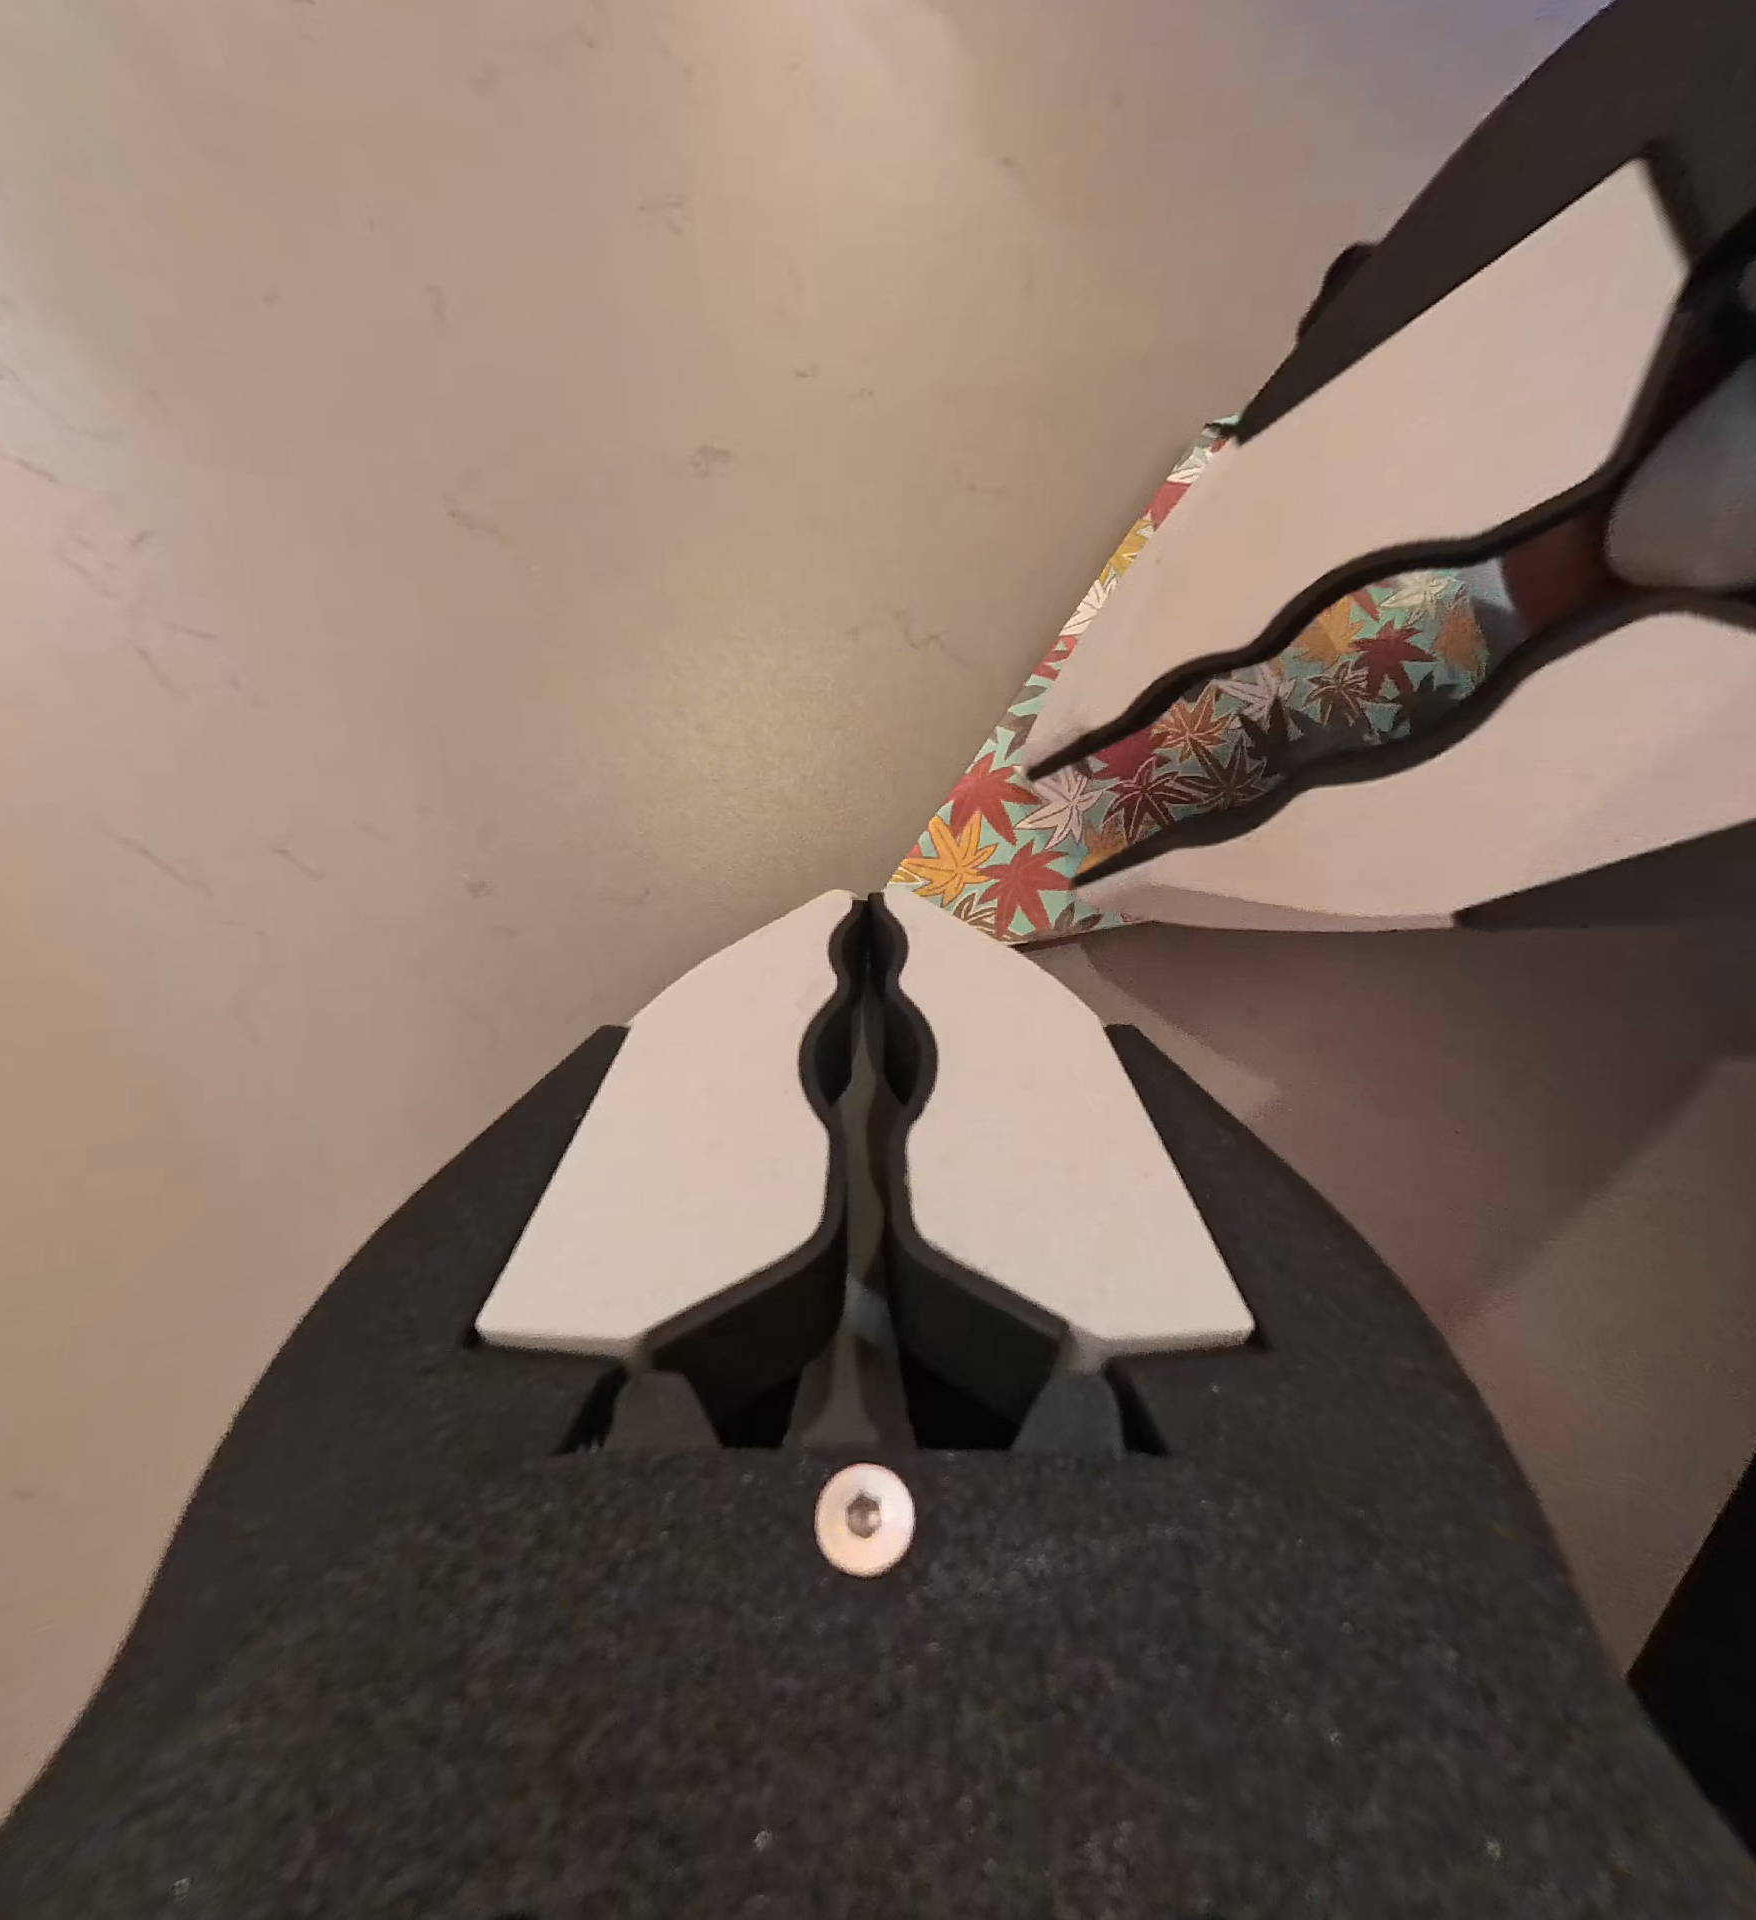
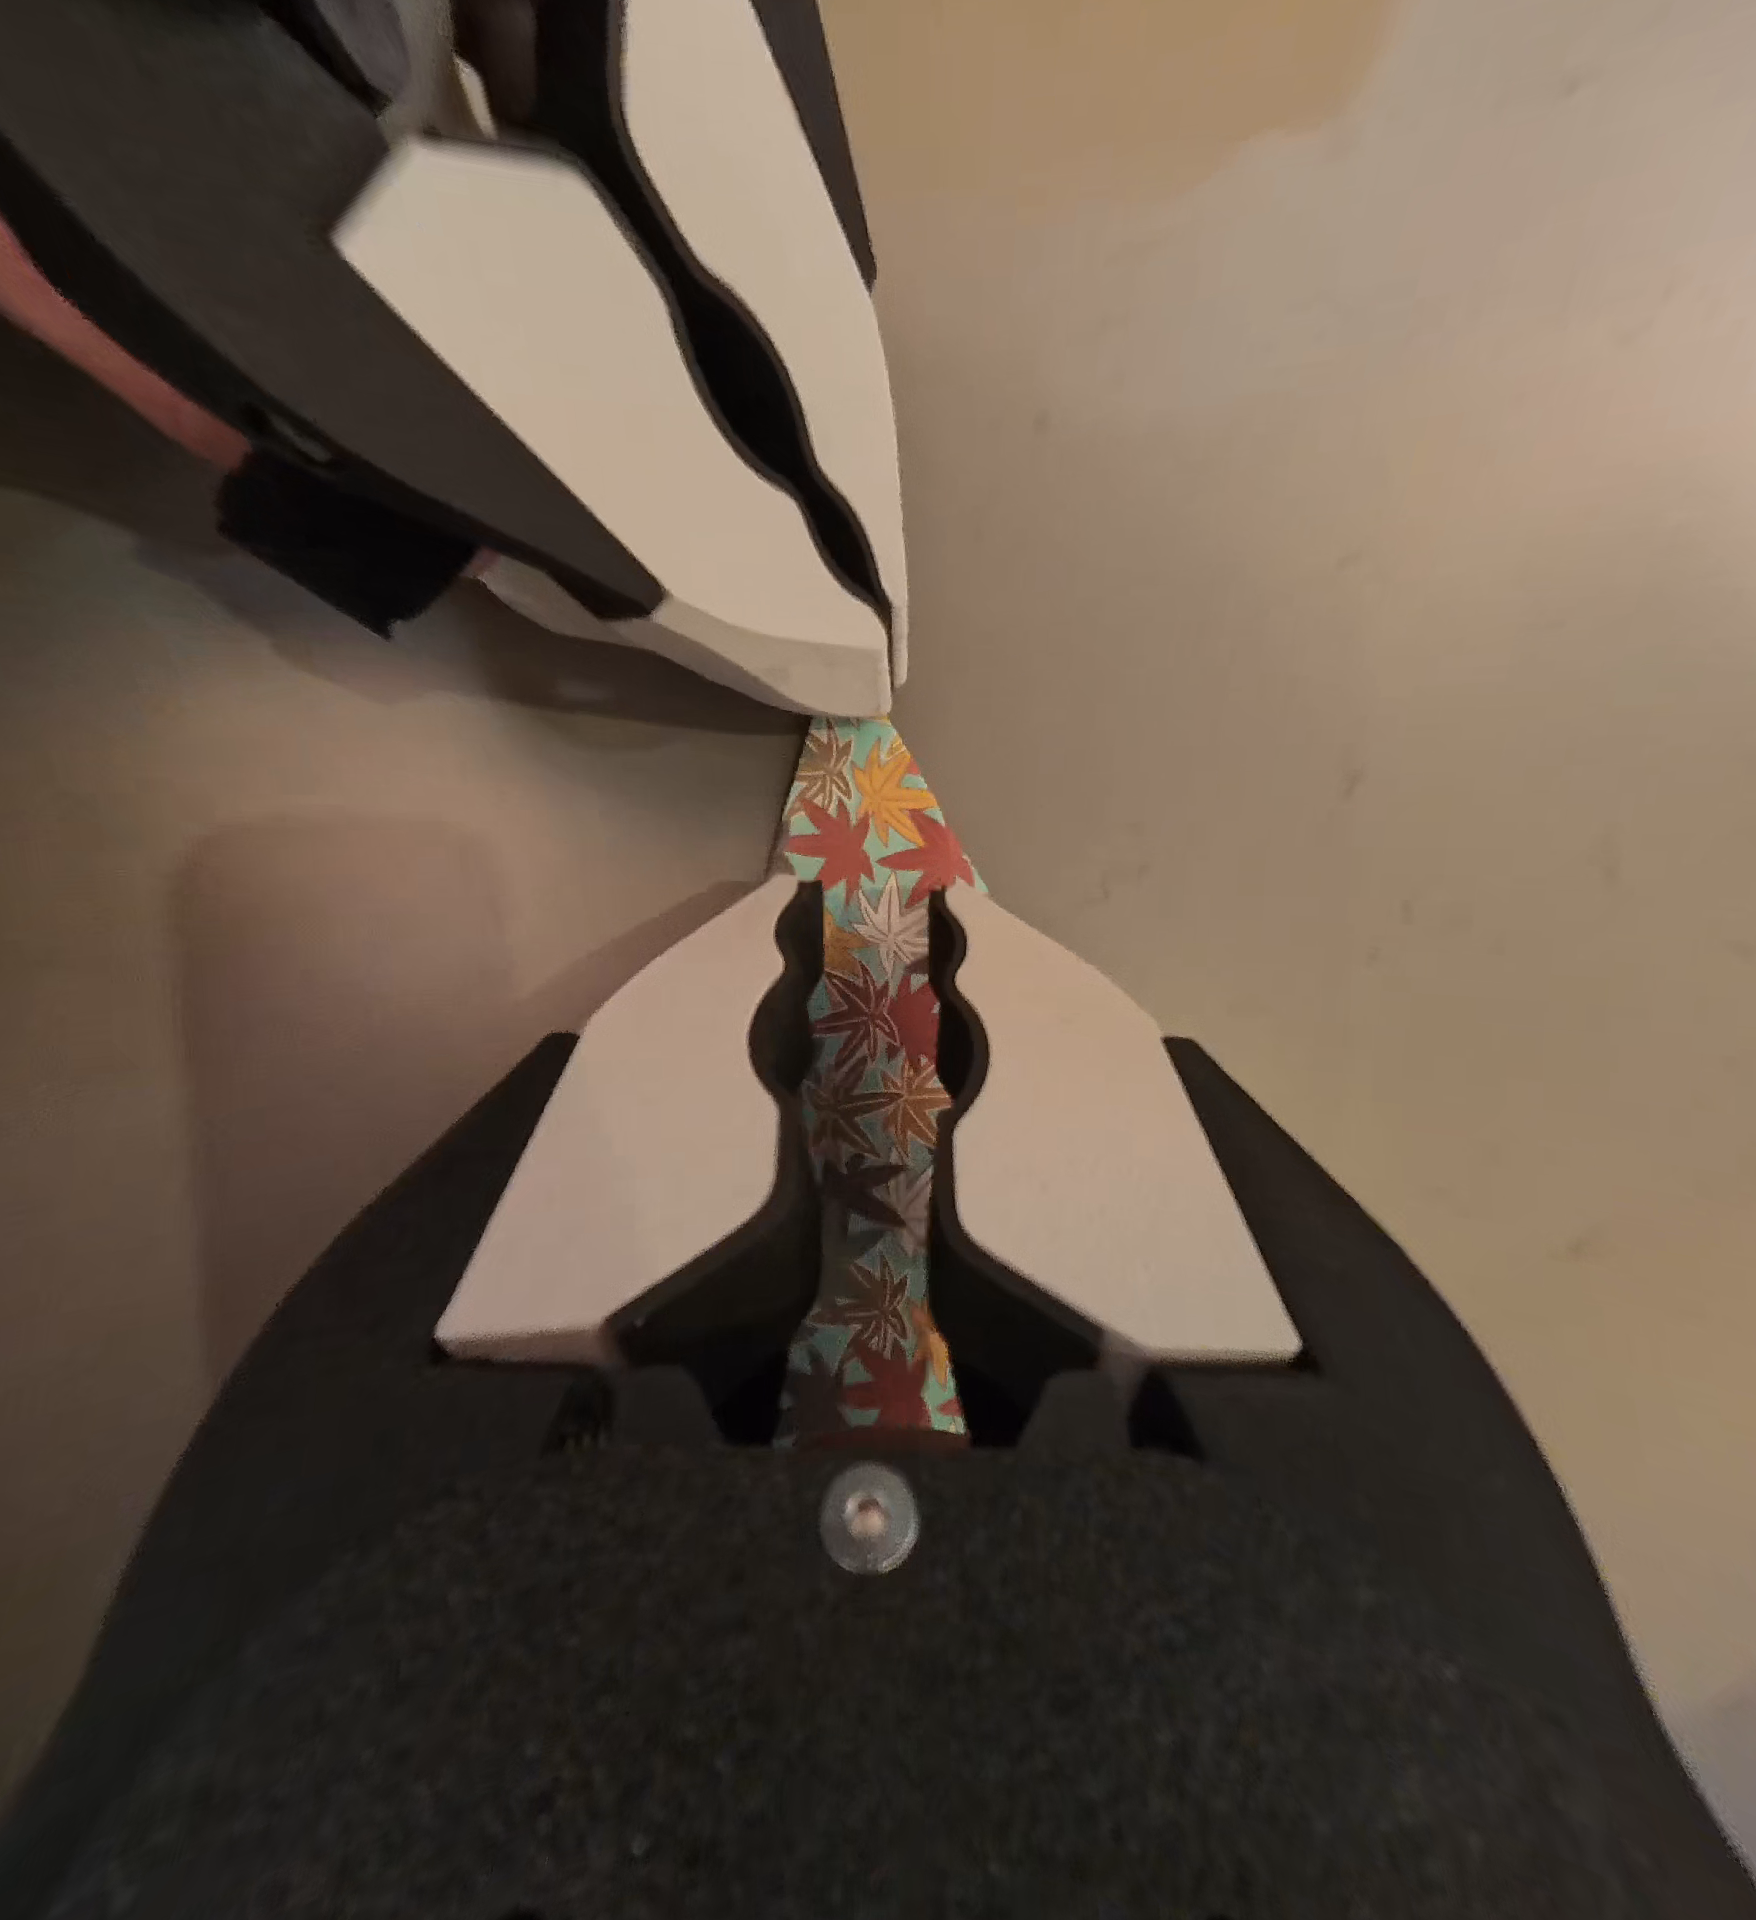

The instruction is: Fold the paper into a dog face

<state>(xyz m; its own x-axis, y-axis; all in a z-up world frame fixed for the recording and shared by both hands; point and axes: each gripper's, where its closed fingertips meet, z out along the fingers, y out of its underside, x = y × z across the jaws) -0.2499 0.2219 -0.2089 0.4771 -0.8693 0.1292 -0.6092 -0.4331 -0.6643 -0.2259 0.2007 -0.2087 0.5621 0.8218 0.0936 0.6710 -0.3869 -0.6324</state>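
Observation:
The paper (image 1: 962, 857) is printed with red, orange and white maple leaves on teal and lies flat on the beige table. My left gripper (image 1: 869, 906) is shut, and its tips rest at the paper's near corner. In the right wrist view the left gripper (image 2: 889, 670) comes in from the upper left and touches the paper's (image 2: 869, 821) far tip. My right gripper (image 2: 872, 891) lies low over the paper with its fingers a little apart, and the pattern shows through the gap. It also shows in the left wrist view (image 1: 1056, 828) at the right.
The beige table top (image 1: 438, 520) stretches to the left and far side. A dark edge (image 1: 1747, 1558) shows at the lower right of the left wrist view. Part of a hand (image 2: 43, 322) shows behind the left gripper. Only a small space, under 4 cm, lies between the two pairs of fingers.

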